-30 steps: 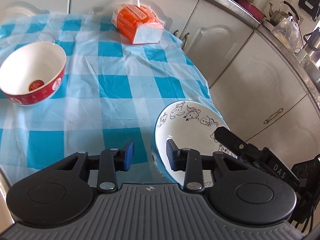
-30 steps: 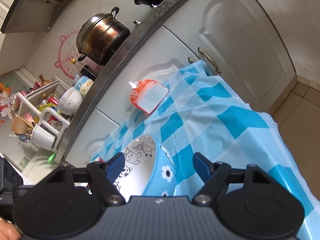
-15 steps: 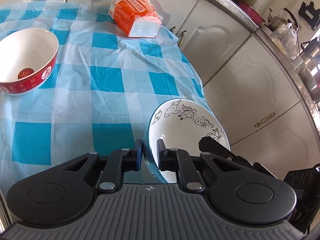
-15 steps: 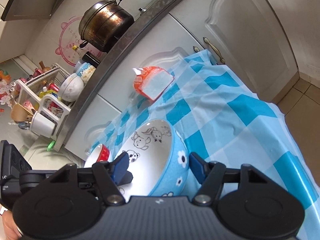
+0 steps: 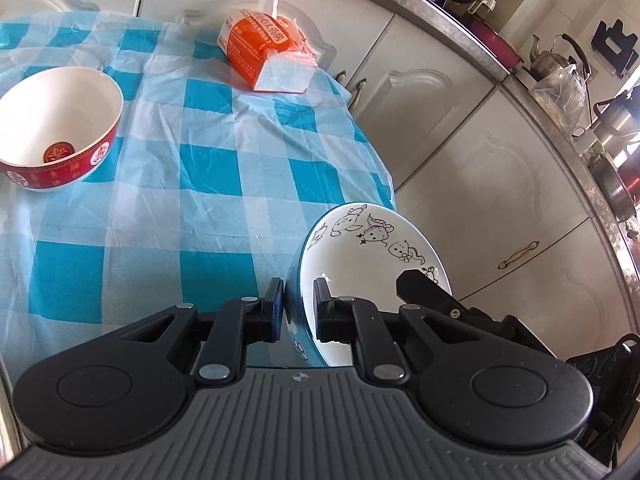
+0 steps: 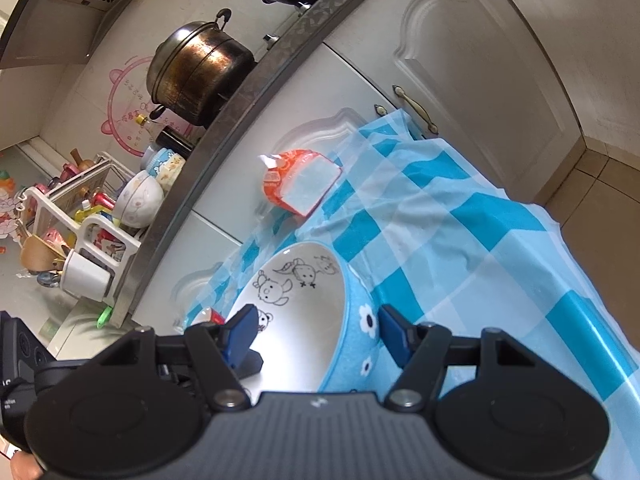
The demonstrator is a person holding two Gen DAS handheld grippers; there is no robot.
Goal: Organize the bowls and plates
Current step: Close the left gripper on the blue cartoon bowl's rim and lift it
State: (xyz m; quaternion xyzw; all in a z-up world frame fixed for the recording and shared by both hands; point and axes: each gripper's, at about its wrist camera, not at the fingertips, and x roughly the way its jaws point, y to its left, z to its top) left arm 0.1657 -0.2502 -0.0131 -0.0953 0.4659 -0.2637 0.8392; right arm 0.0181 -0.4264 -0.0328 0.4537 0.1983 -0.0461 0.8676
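Left tool point(image 5: 298, 316): pinched tight on the near wall of the blue cartoon bowl point(image 5: 372, 248), one pad outside, one inside the rim. Bowl off the table point(image 5: 168, 184), tipped on edge: mouth facing roughly 2 o'clock in the left wrist view, rim plane steep, long axis of the visible rim ellipse running 11 to 5 o'clock. Blue flowered outer wall toward the checked cloth, white interior with line drawings toward the cabinet doors point(image 5: 492, 184).

Right tool point(image 6: 316, 330): straddling the opposite side of the same bowl point(image 6: 304, 304), left pad inside over the white interior, right pad beside the flowered outer wall. Jaws just closing, then steady; contact of the pads with the wall not resolvable, gap apparently visible at the outer pad. In the left wrist view, one black finger of the right tool point(image 5: 424, 288) lying over the far inner rim at 3 o'clock.

Surroundings, left wrist view: red-and-white bowl point(image 5: 60, 128) upright on the cloth at 10 o'clock, well apart. Orange tissue pack point(image 5: 264, 56) at 12 o'clock by the far table edge, tissue protruding. Cloth between tool and red bowl wrinkled. Counter with kettle point(image 5: 556, 60) at 2 o'clock.

Right wrist view: steel pot point(image 6: 200, 72) on the counter at 11 o'clock, dish rack point(image 6: 92, 224) at 9 o'clock.
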